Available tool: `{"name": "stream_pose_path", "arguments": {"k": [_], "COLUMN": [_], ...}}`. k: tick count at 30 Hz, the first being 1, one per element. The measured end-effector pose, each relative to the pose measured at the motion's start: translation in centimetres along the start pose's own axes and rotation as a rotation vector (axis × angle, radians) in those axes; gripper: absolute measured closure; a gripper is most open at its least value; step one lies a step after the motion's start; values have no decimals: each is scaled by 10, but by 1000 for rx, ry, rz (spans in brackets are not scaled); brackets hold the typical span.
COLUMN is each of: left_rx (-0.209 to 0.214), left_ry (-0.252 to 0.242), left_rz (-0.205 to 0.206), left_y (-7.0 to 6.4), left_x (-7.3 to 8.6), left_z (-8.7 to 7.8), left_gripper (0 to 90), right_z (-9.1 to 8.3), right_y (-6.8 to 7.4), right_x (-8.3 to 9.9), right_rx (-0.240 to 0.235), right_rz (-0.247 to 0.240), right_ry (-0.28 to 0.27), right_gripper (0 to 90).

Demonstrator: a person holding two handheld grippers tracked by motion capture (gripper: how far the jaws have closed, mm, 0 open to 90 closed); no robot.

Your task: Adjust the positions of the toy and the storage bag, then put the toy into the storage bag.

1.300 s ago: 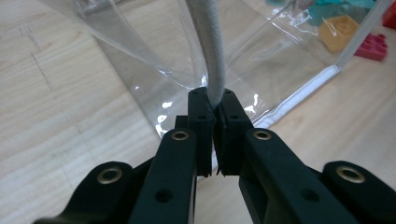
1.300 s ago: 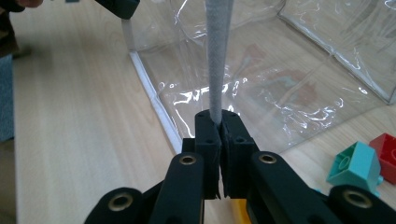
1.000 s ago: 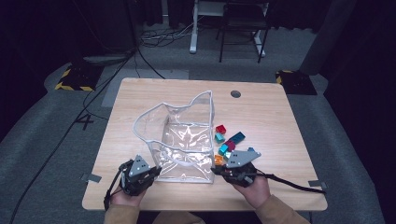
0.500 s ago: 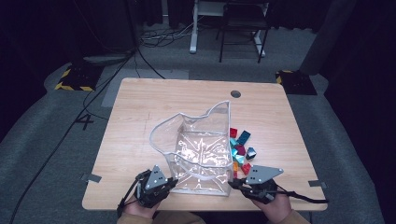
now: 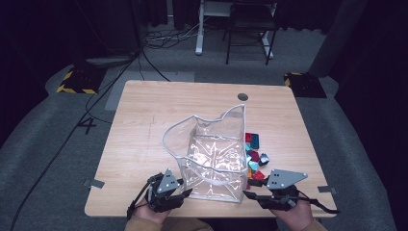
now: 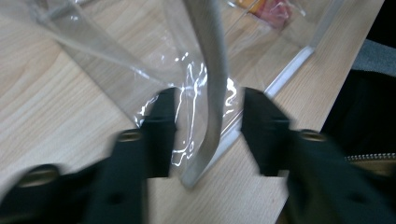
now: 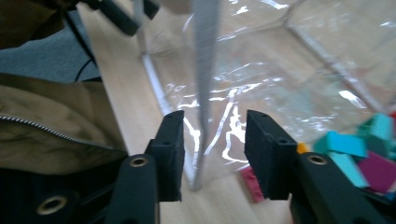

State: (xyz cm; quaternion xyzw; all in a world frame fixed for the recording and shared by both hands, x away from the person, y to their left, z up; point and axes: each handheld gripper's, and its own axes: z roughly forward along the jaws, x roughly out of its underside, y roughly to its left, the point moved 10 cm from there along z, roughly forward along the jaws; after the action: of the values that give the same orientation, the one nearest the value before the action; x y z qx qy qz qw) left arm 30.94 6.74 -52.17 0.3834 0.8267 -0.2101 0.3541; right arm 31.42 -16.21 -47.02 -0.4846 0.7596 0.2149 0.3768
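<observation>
A clear plastic bag [image 5: 211,154] with a grey rim stands open on the wooden table [image 5: 144,125]. Small coloured blocks [image 5: 254,156] in red, teal and magenta lie against its right side. My left gripper [image 5: 185,194] is at the bag's near left corner. In the left gripper view the left gripper [image 6: 208,126] is open, its jaws either side of the bag's grey edge strip [image 6: 210,70]. My right gripper [image 5: 250,195] is at the near right corner. In the right gripper view the right gripper [image 7: 212,140] is open around another grey edge strip [image 7: 203,70], with blocks [image 7: 359,149] to its right.
The bag sits close to the table's front edge, where both hands are. A round cable hole [image 5: 243,96] is near the far edge. Cables [image 5: 120,72] and a chair [image 5: 250,29] are on the floor beyond the table.
The bag has shifted right and toward the front edge, with the blocks following beside it. Both hands have drawn back to the table's front edge.
</observation>
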Motion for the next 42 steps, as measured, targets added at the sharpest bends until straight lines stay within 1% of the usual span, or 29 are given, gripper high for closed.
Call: {"name": "stream_pose_path", "arguments": {"k": [2,6,7,8,9,10,11,13,14,16,17,18,20,21,22,23,24,25,26,27,29,31,35,36,37,38,39,41,42], "left_rx": [15,47,49,56,62,67,74,110,118,114,112,96,57,38,16,-10,-28,-67,-67,-93,-138,-161,-156,-144,-146,-159,-172,-174,-166], "left_ry": [9,7,12,18,19,14,15,-5,-12,-20,-19,-11,14,24,29,36,38,38,38,47,69,77,76,70,73,90,90,83,71], "left_rz": [1,13,21,21,17,6,0,-13,-21,-15,-13,-6,-8,-14,-17,-24,-34,-69,-69,-92,-130,-155,-149,-145,-136,-120,-93,-76,-84], "left_y": [0,4,6,9,12,15,18,22,25,31,34,39,50,55,61,68,75,87,87,94,106,114,115,115,115,116,117,117,116], "left_x": [4,11,15,18,21,23,25,25,25,25,26,27,32,34,36,38,39,42,42,45,50,55,58,58,59,62,62,63,63], "left_z": [-2,-4,-3,-2,-1,-1,-1,-3,-4,-7,-9,-10,-10,-10,-11,-11,-12,-12,-12,-12,-11,-8,-6,-5,-4,-4,-3,-3,-2], "left_gripper": [413,327,301,301,300,300,298,291,284,277,277,277,282,287,287,289,289,292,297,305,308,308,304,298,298,296,289,283,282], "right_z": [-8,-19,-22,-22,-26,-26,-27,-30,-32,-34,-34,-34,-33,-30,-30,-27,-27,-25,-25,-22,-21,-18,-15,-14,-13,-11,-9,-4,-2], "right_y": [-8,-27,-35,-35,-45,-45,-49,-59,-63,-74,-82,-82,-93,-103,-103,-111,-111,-117,-117,-123,-125,-130,-134,-135,-136,-137,-139,-142,-143], "right_x": [-2,-2,-2,-2,-1,-1,0,2,3,8,11,11,17,22,22,27,27,32,32,36,38,42,46,47,49,51,54,59,61], "right_rx": [21,81,89,89,120,120,133,158,170,192,207,207,224,235,235,247,247,254,254,260,262,270,273,274,274,274,273,272,272], "right_rz": [10,31,58,58,73,73,80,103,116,143,154,154,173,199,199,220,220,236,236,245,250,263,272,274,278,278,281,290,296], "right_ry": [-20,-22,-35,-35,-38,-38,-38,-38,-38,-33,-28,-28,-17,-11,-11,-2,-2,10,10,24,29,43,51,55,59,64,74,91,95], "right_gripper": [533,475,463,463,455,455,454,453,453,453,451,451,445,443,443,443,443,443,443,444,445,446,446,446,446,446,448,451,451]}}
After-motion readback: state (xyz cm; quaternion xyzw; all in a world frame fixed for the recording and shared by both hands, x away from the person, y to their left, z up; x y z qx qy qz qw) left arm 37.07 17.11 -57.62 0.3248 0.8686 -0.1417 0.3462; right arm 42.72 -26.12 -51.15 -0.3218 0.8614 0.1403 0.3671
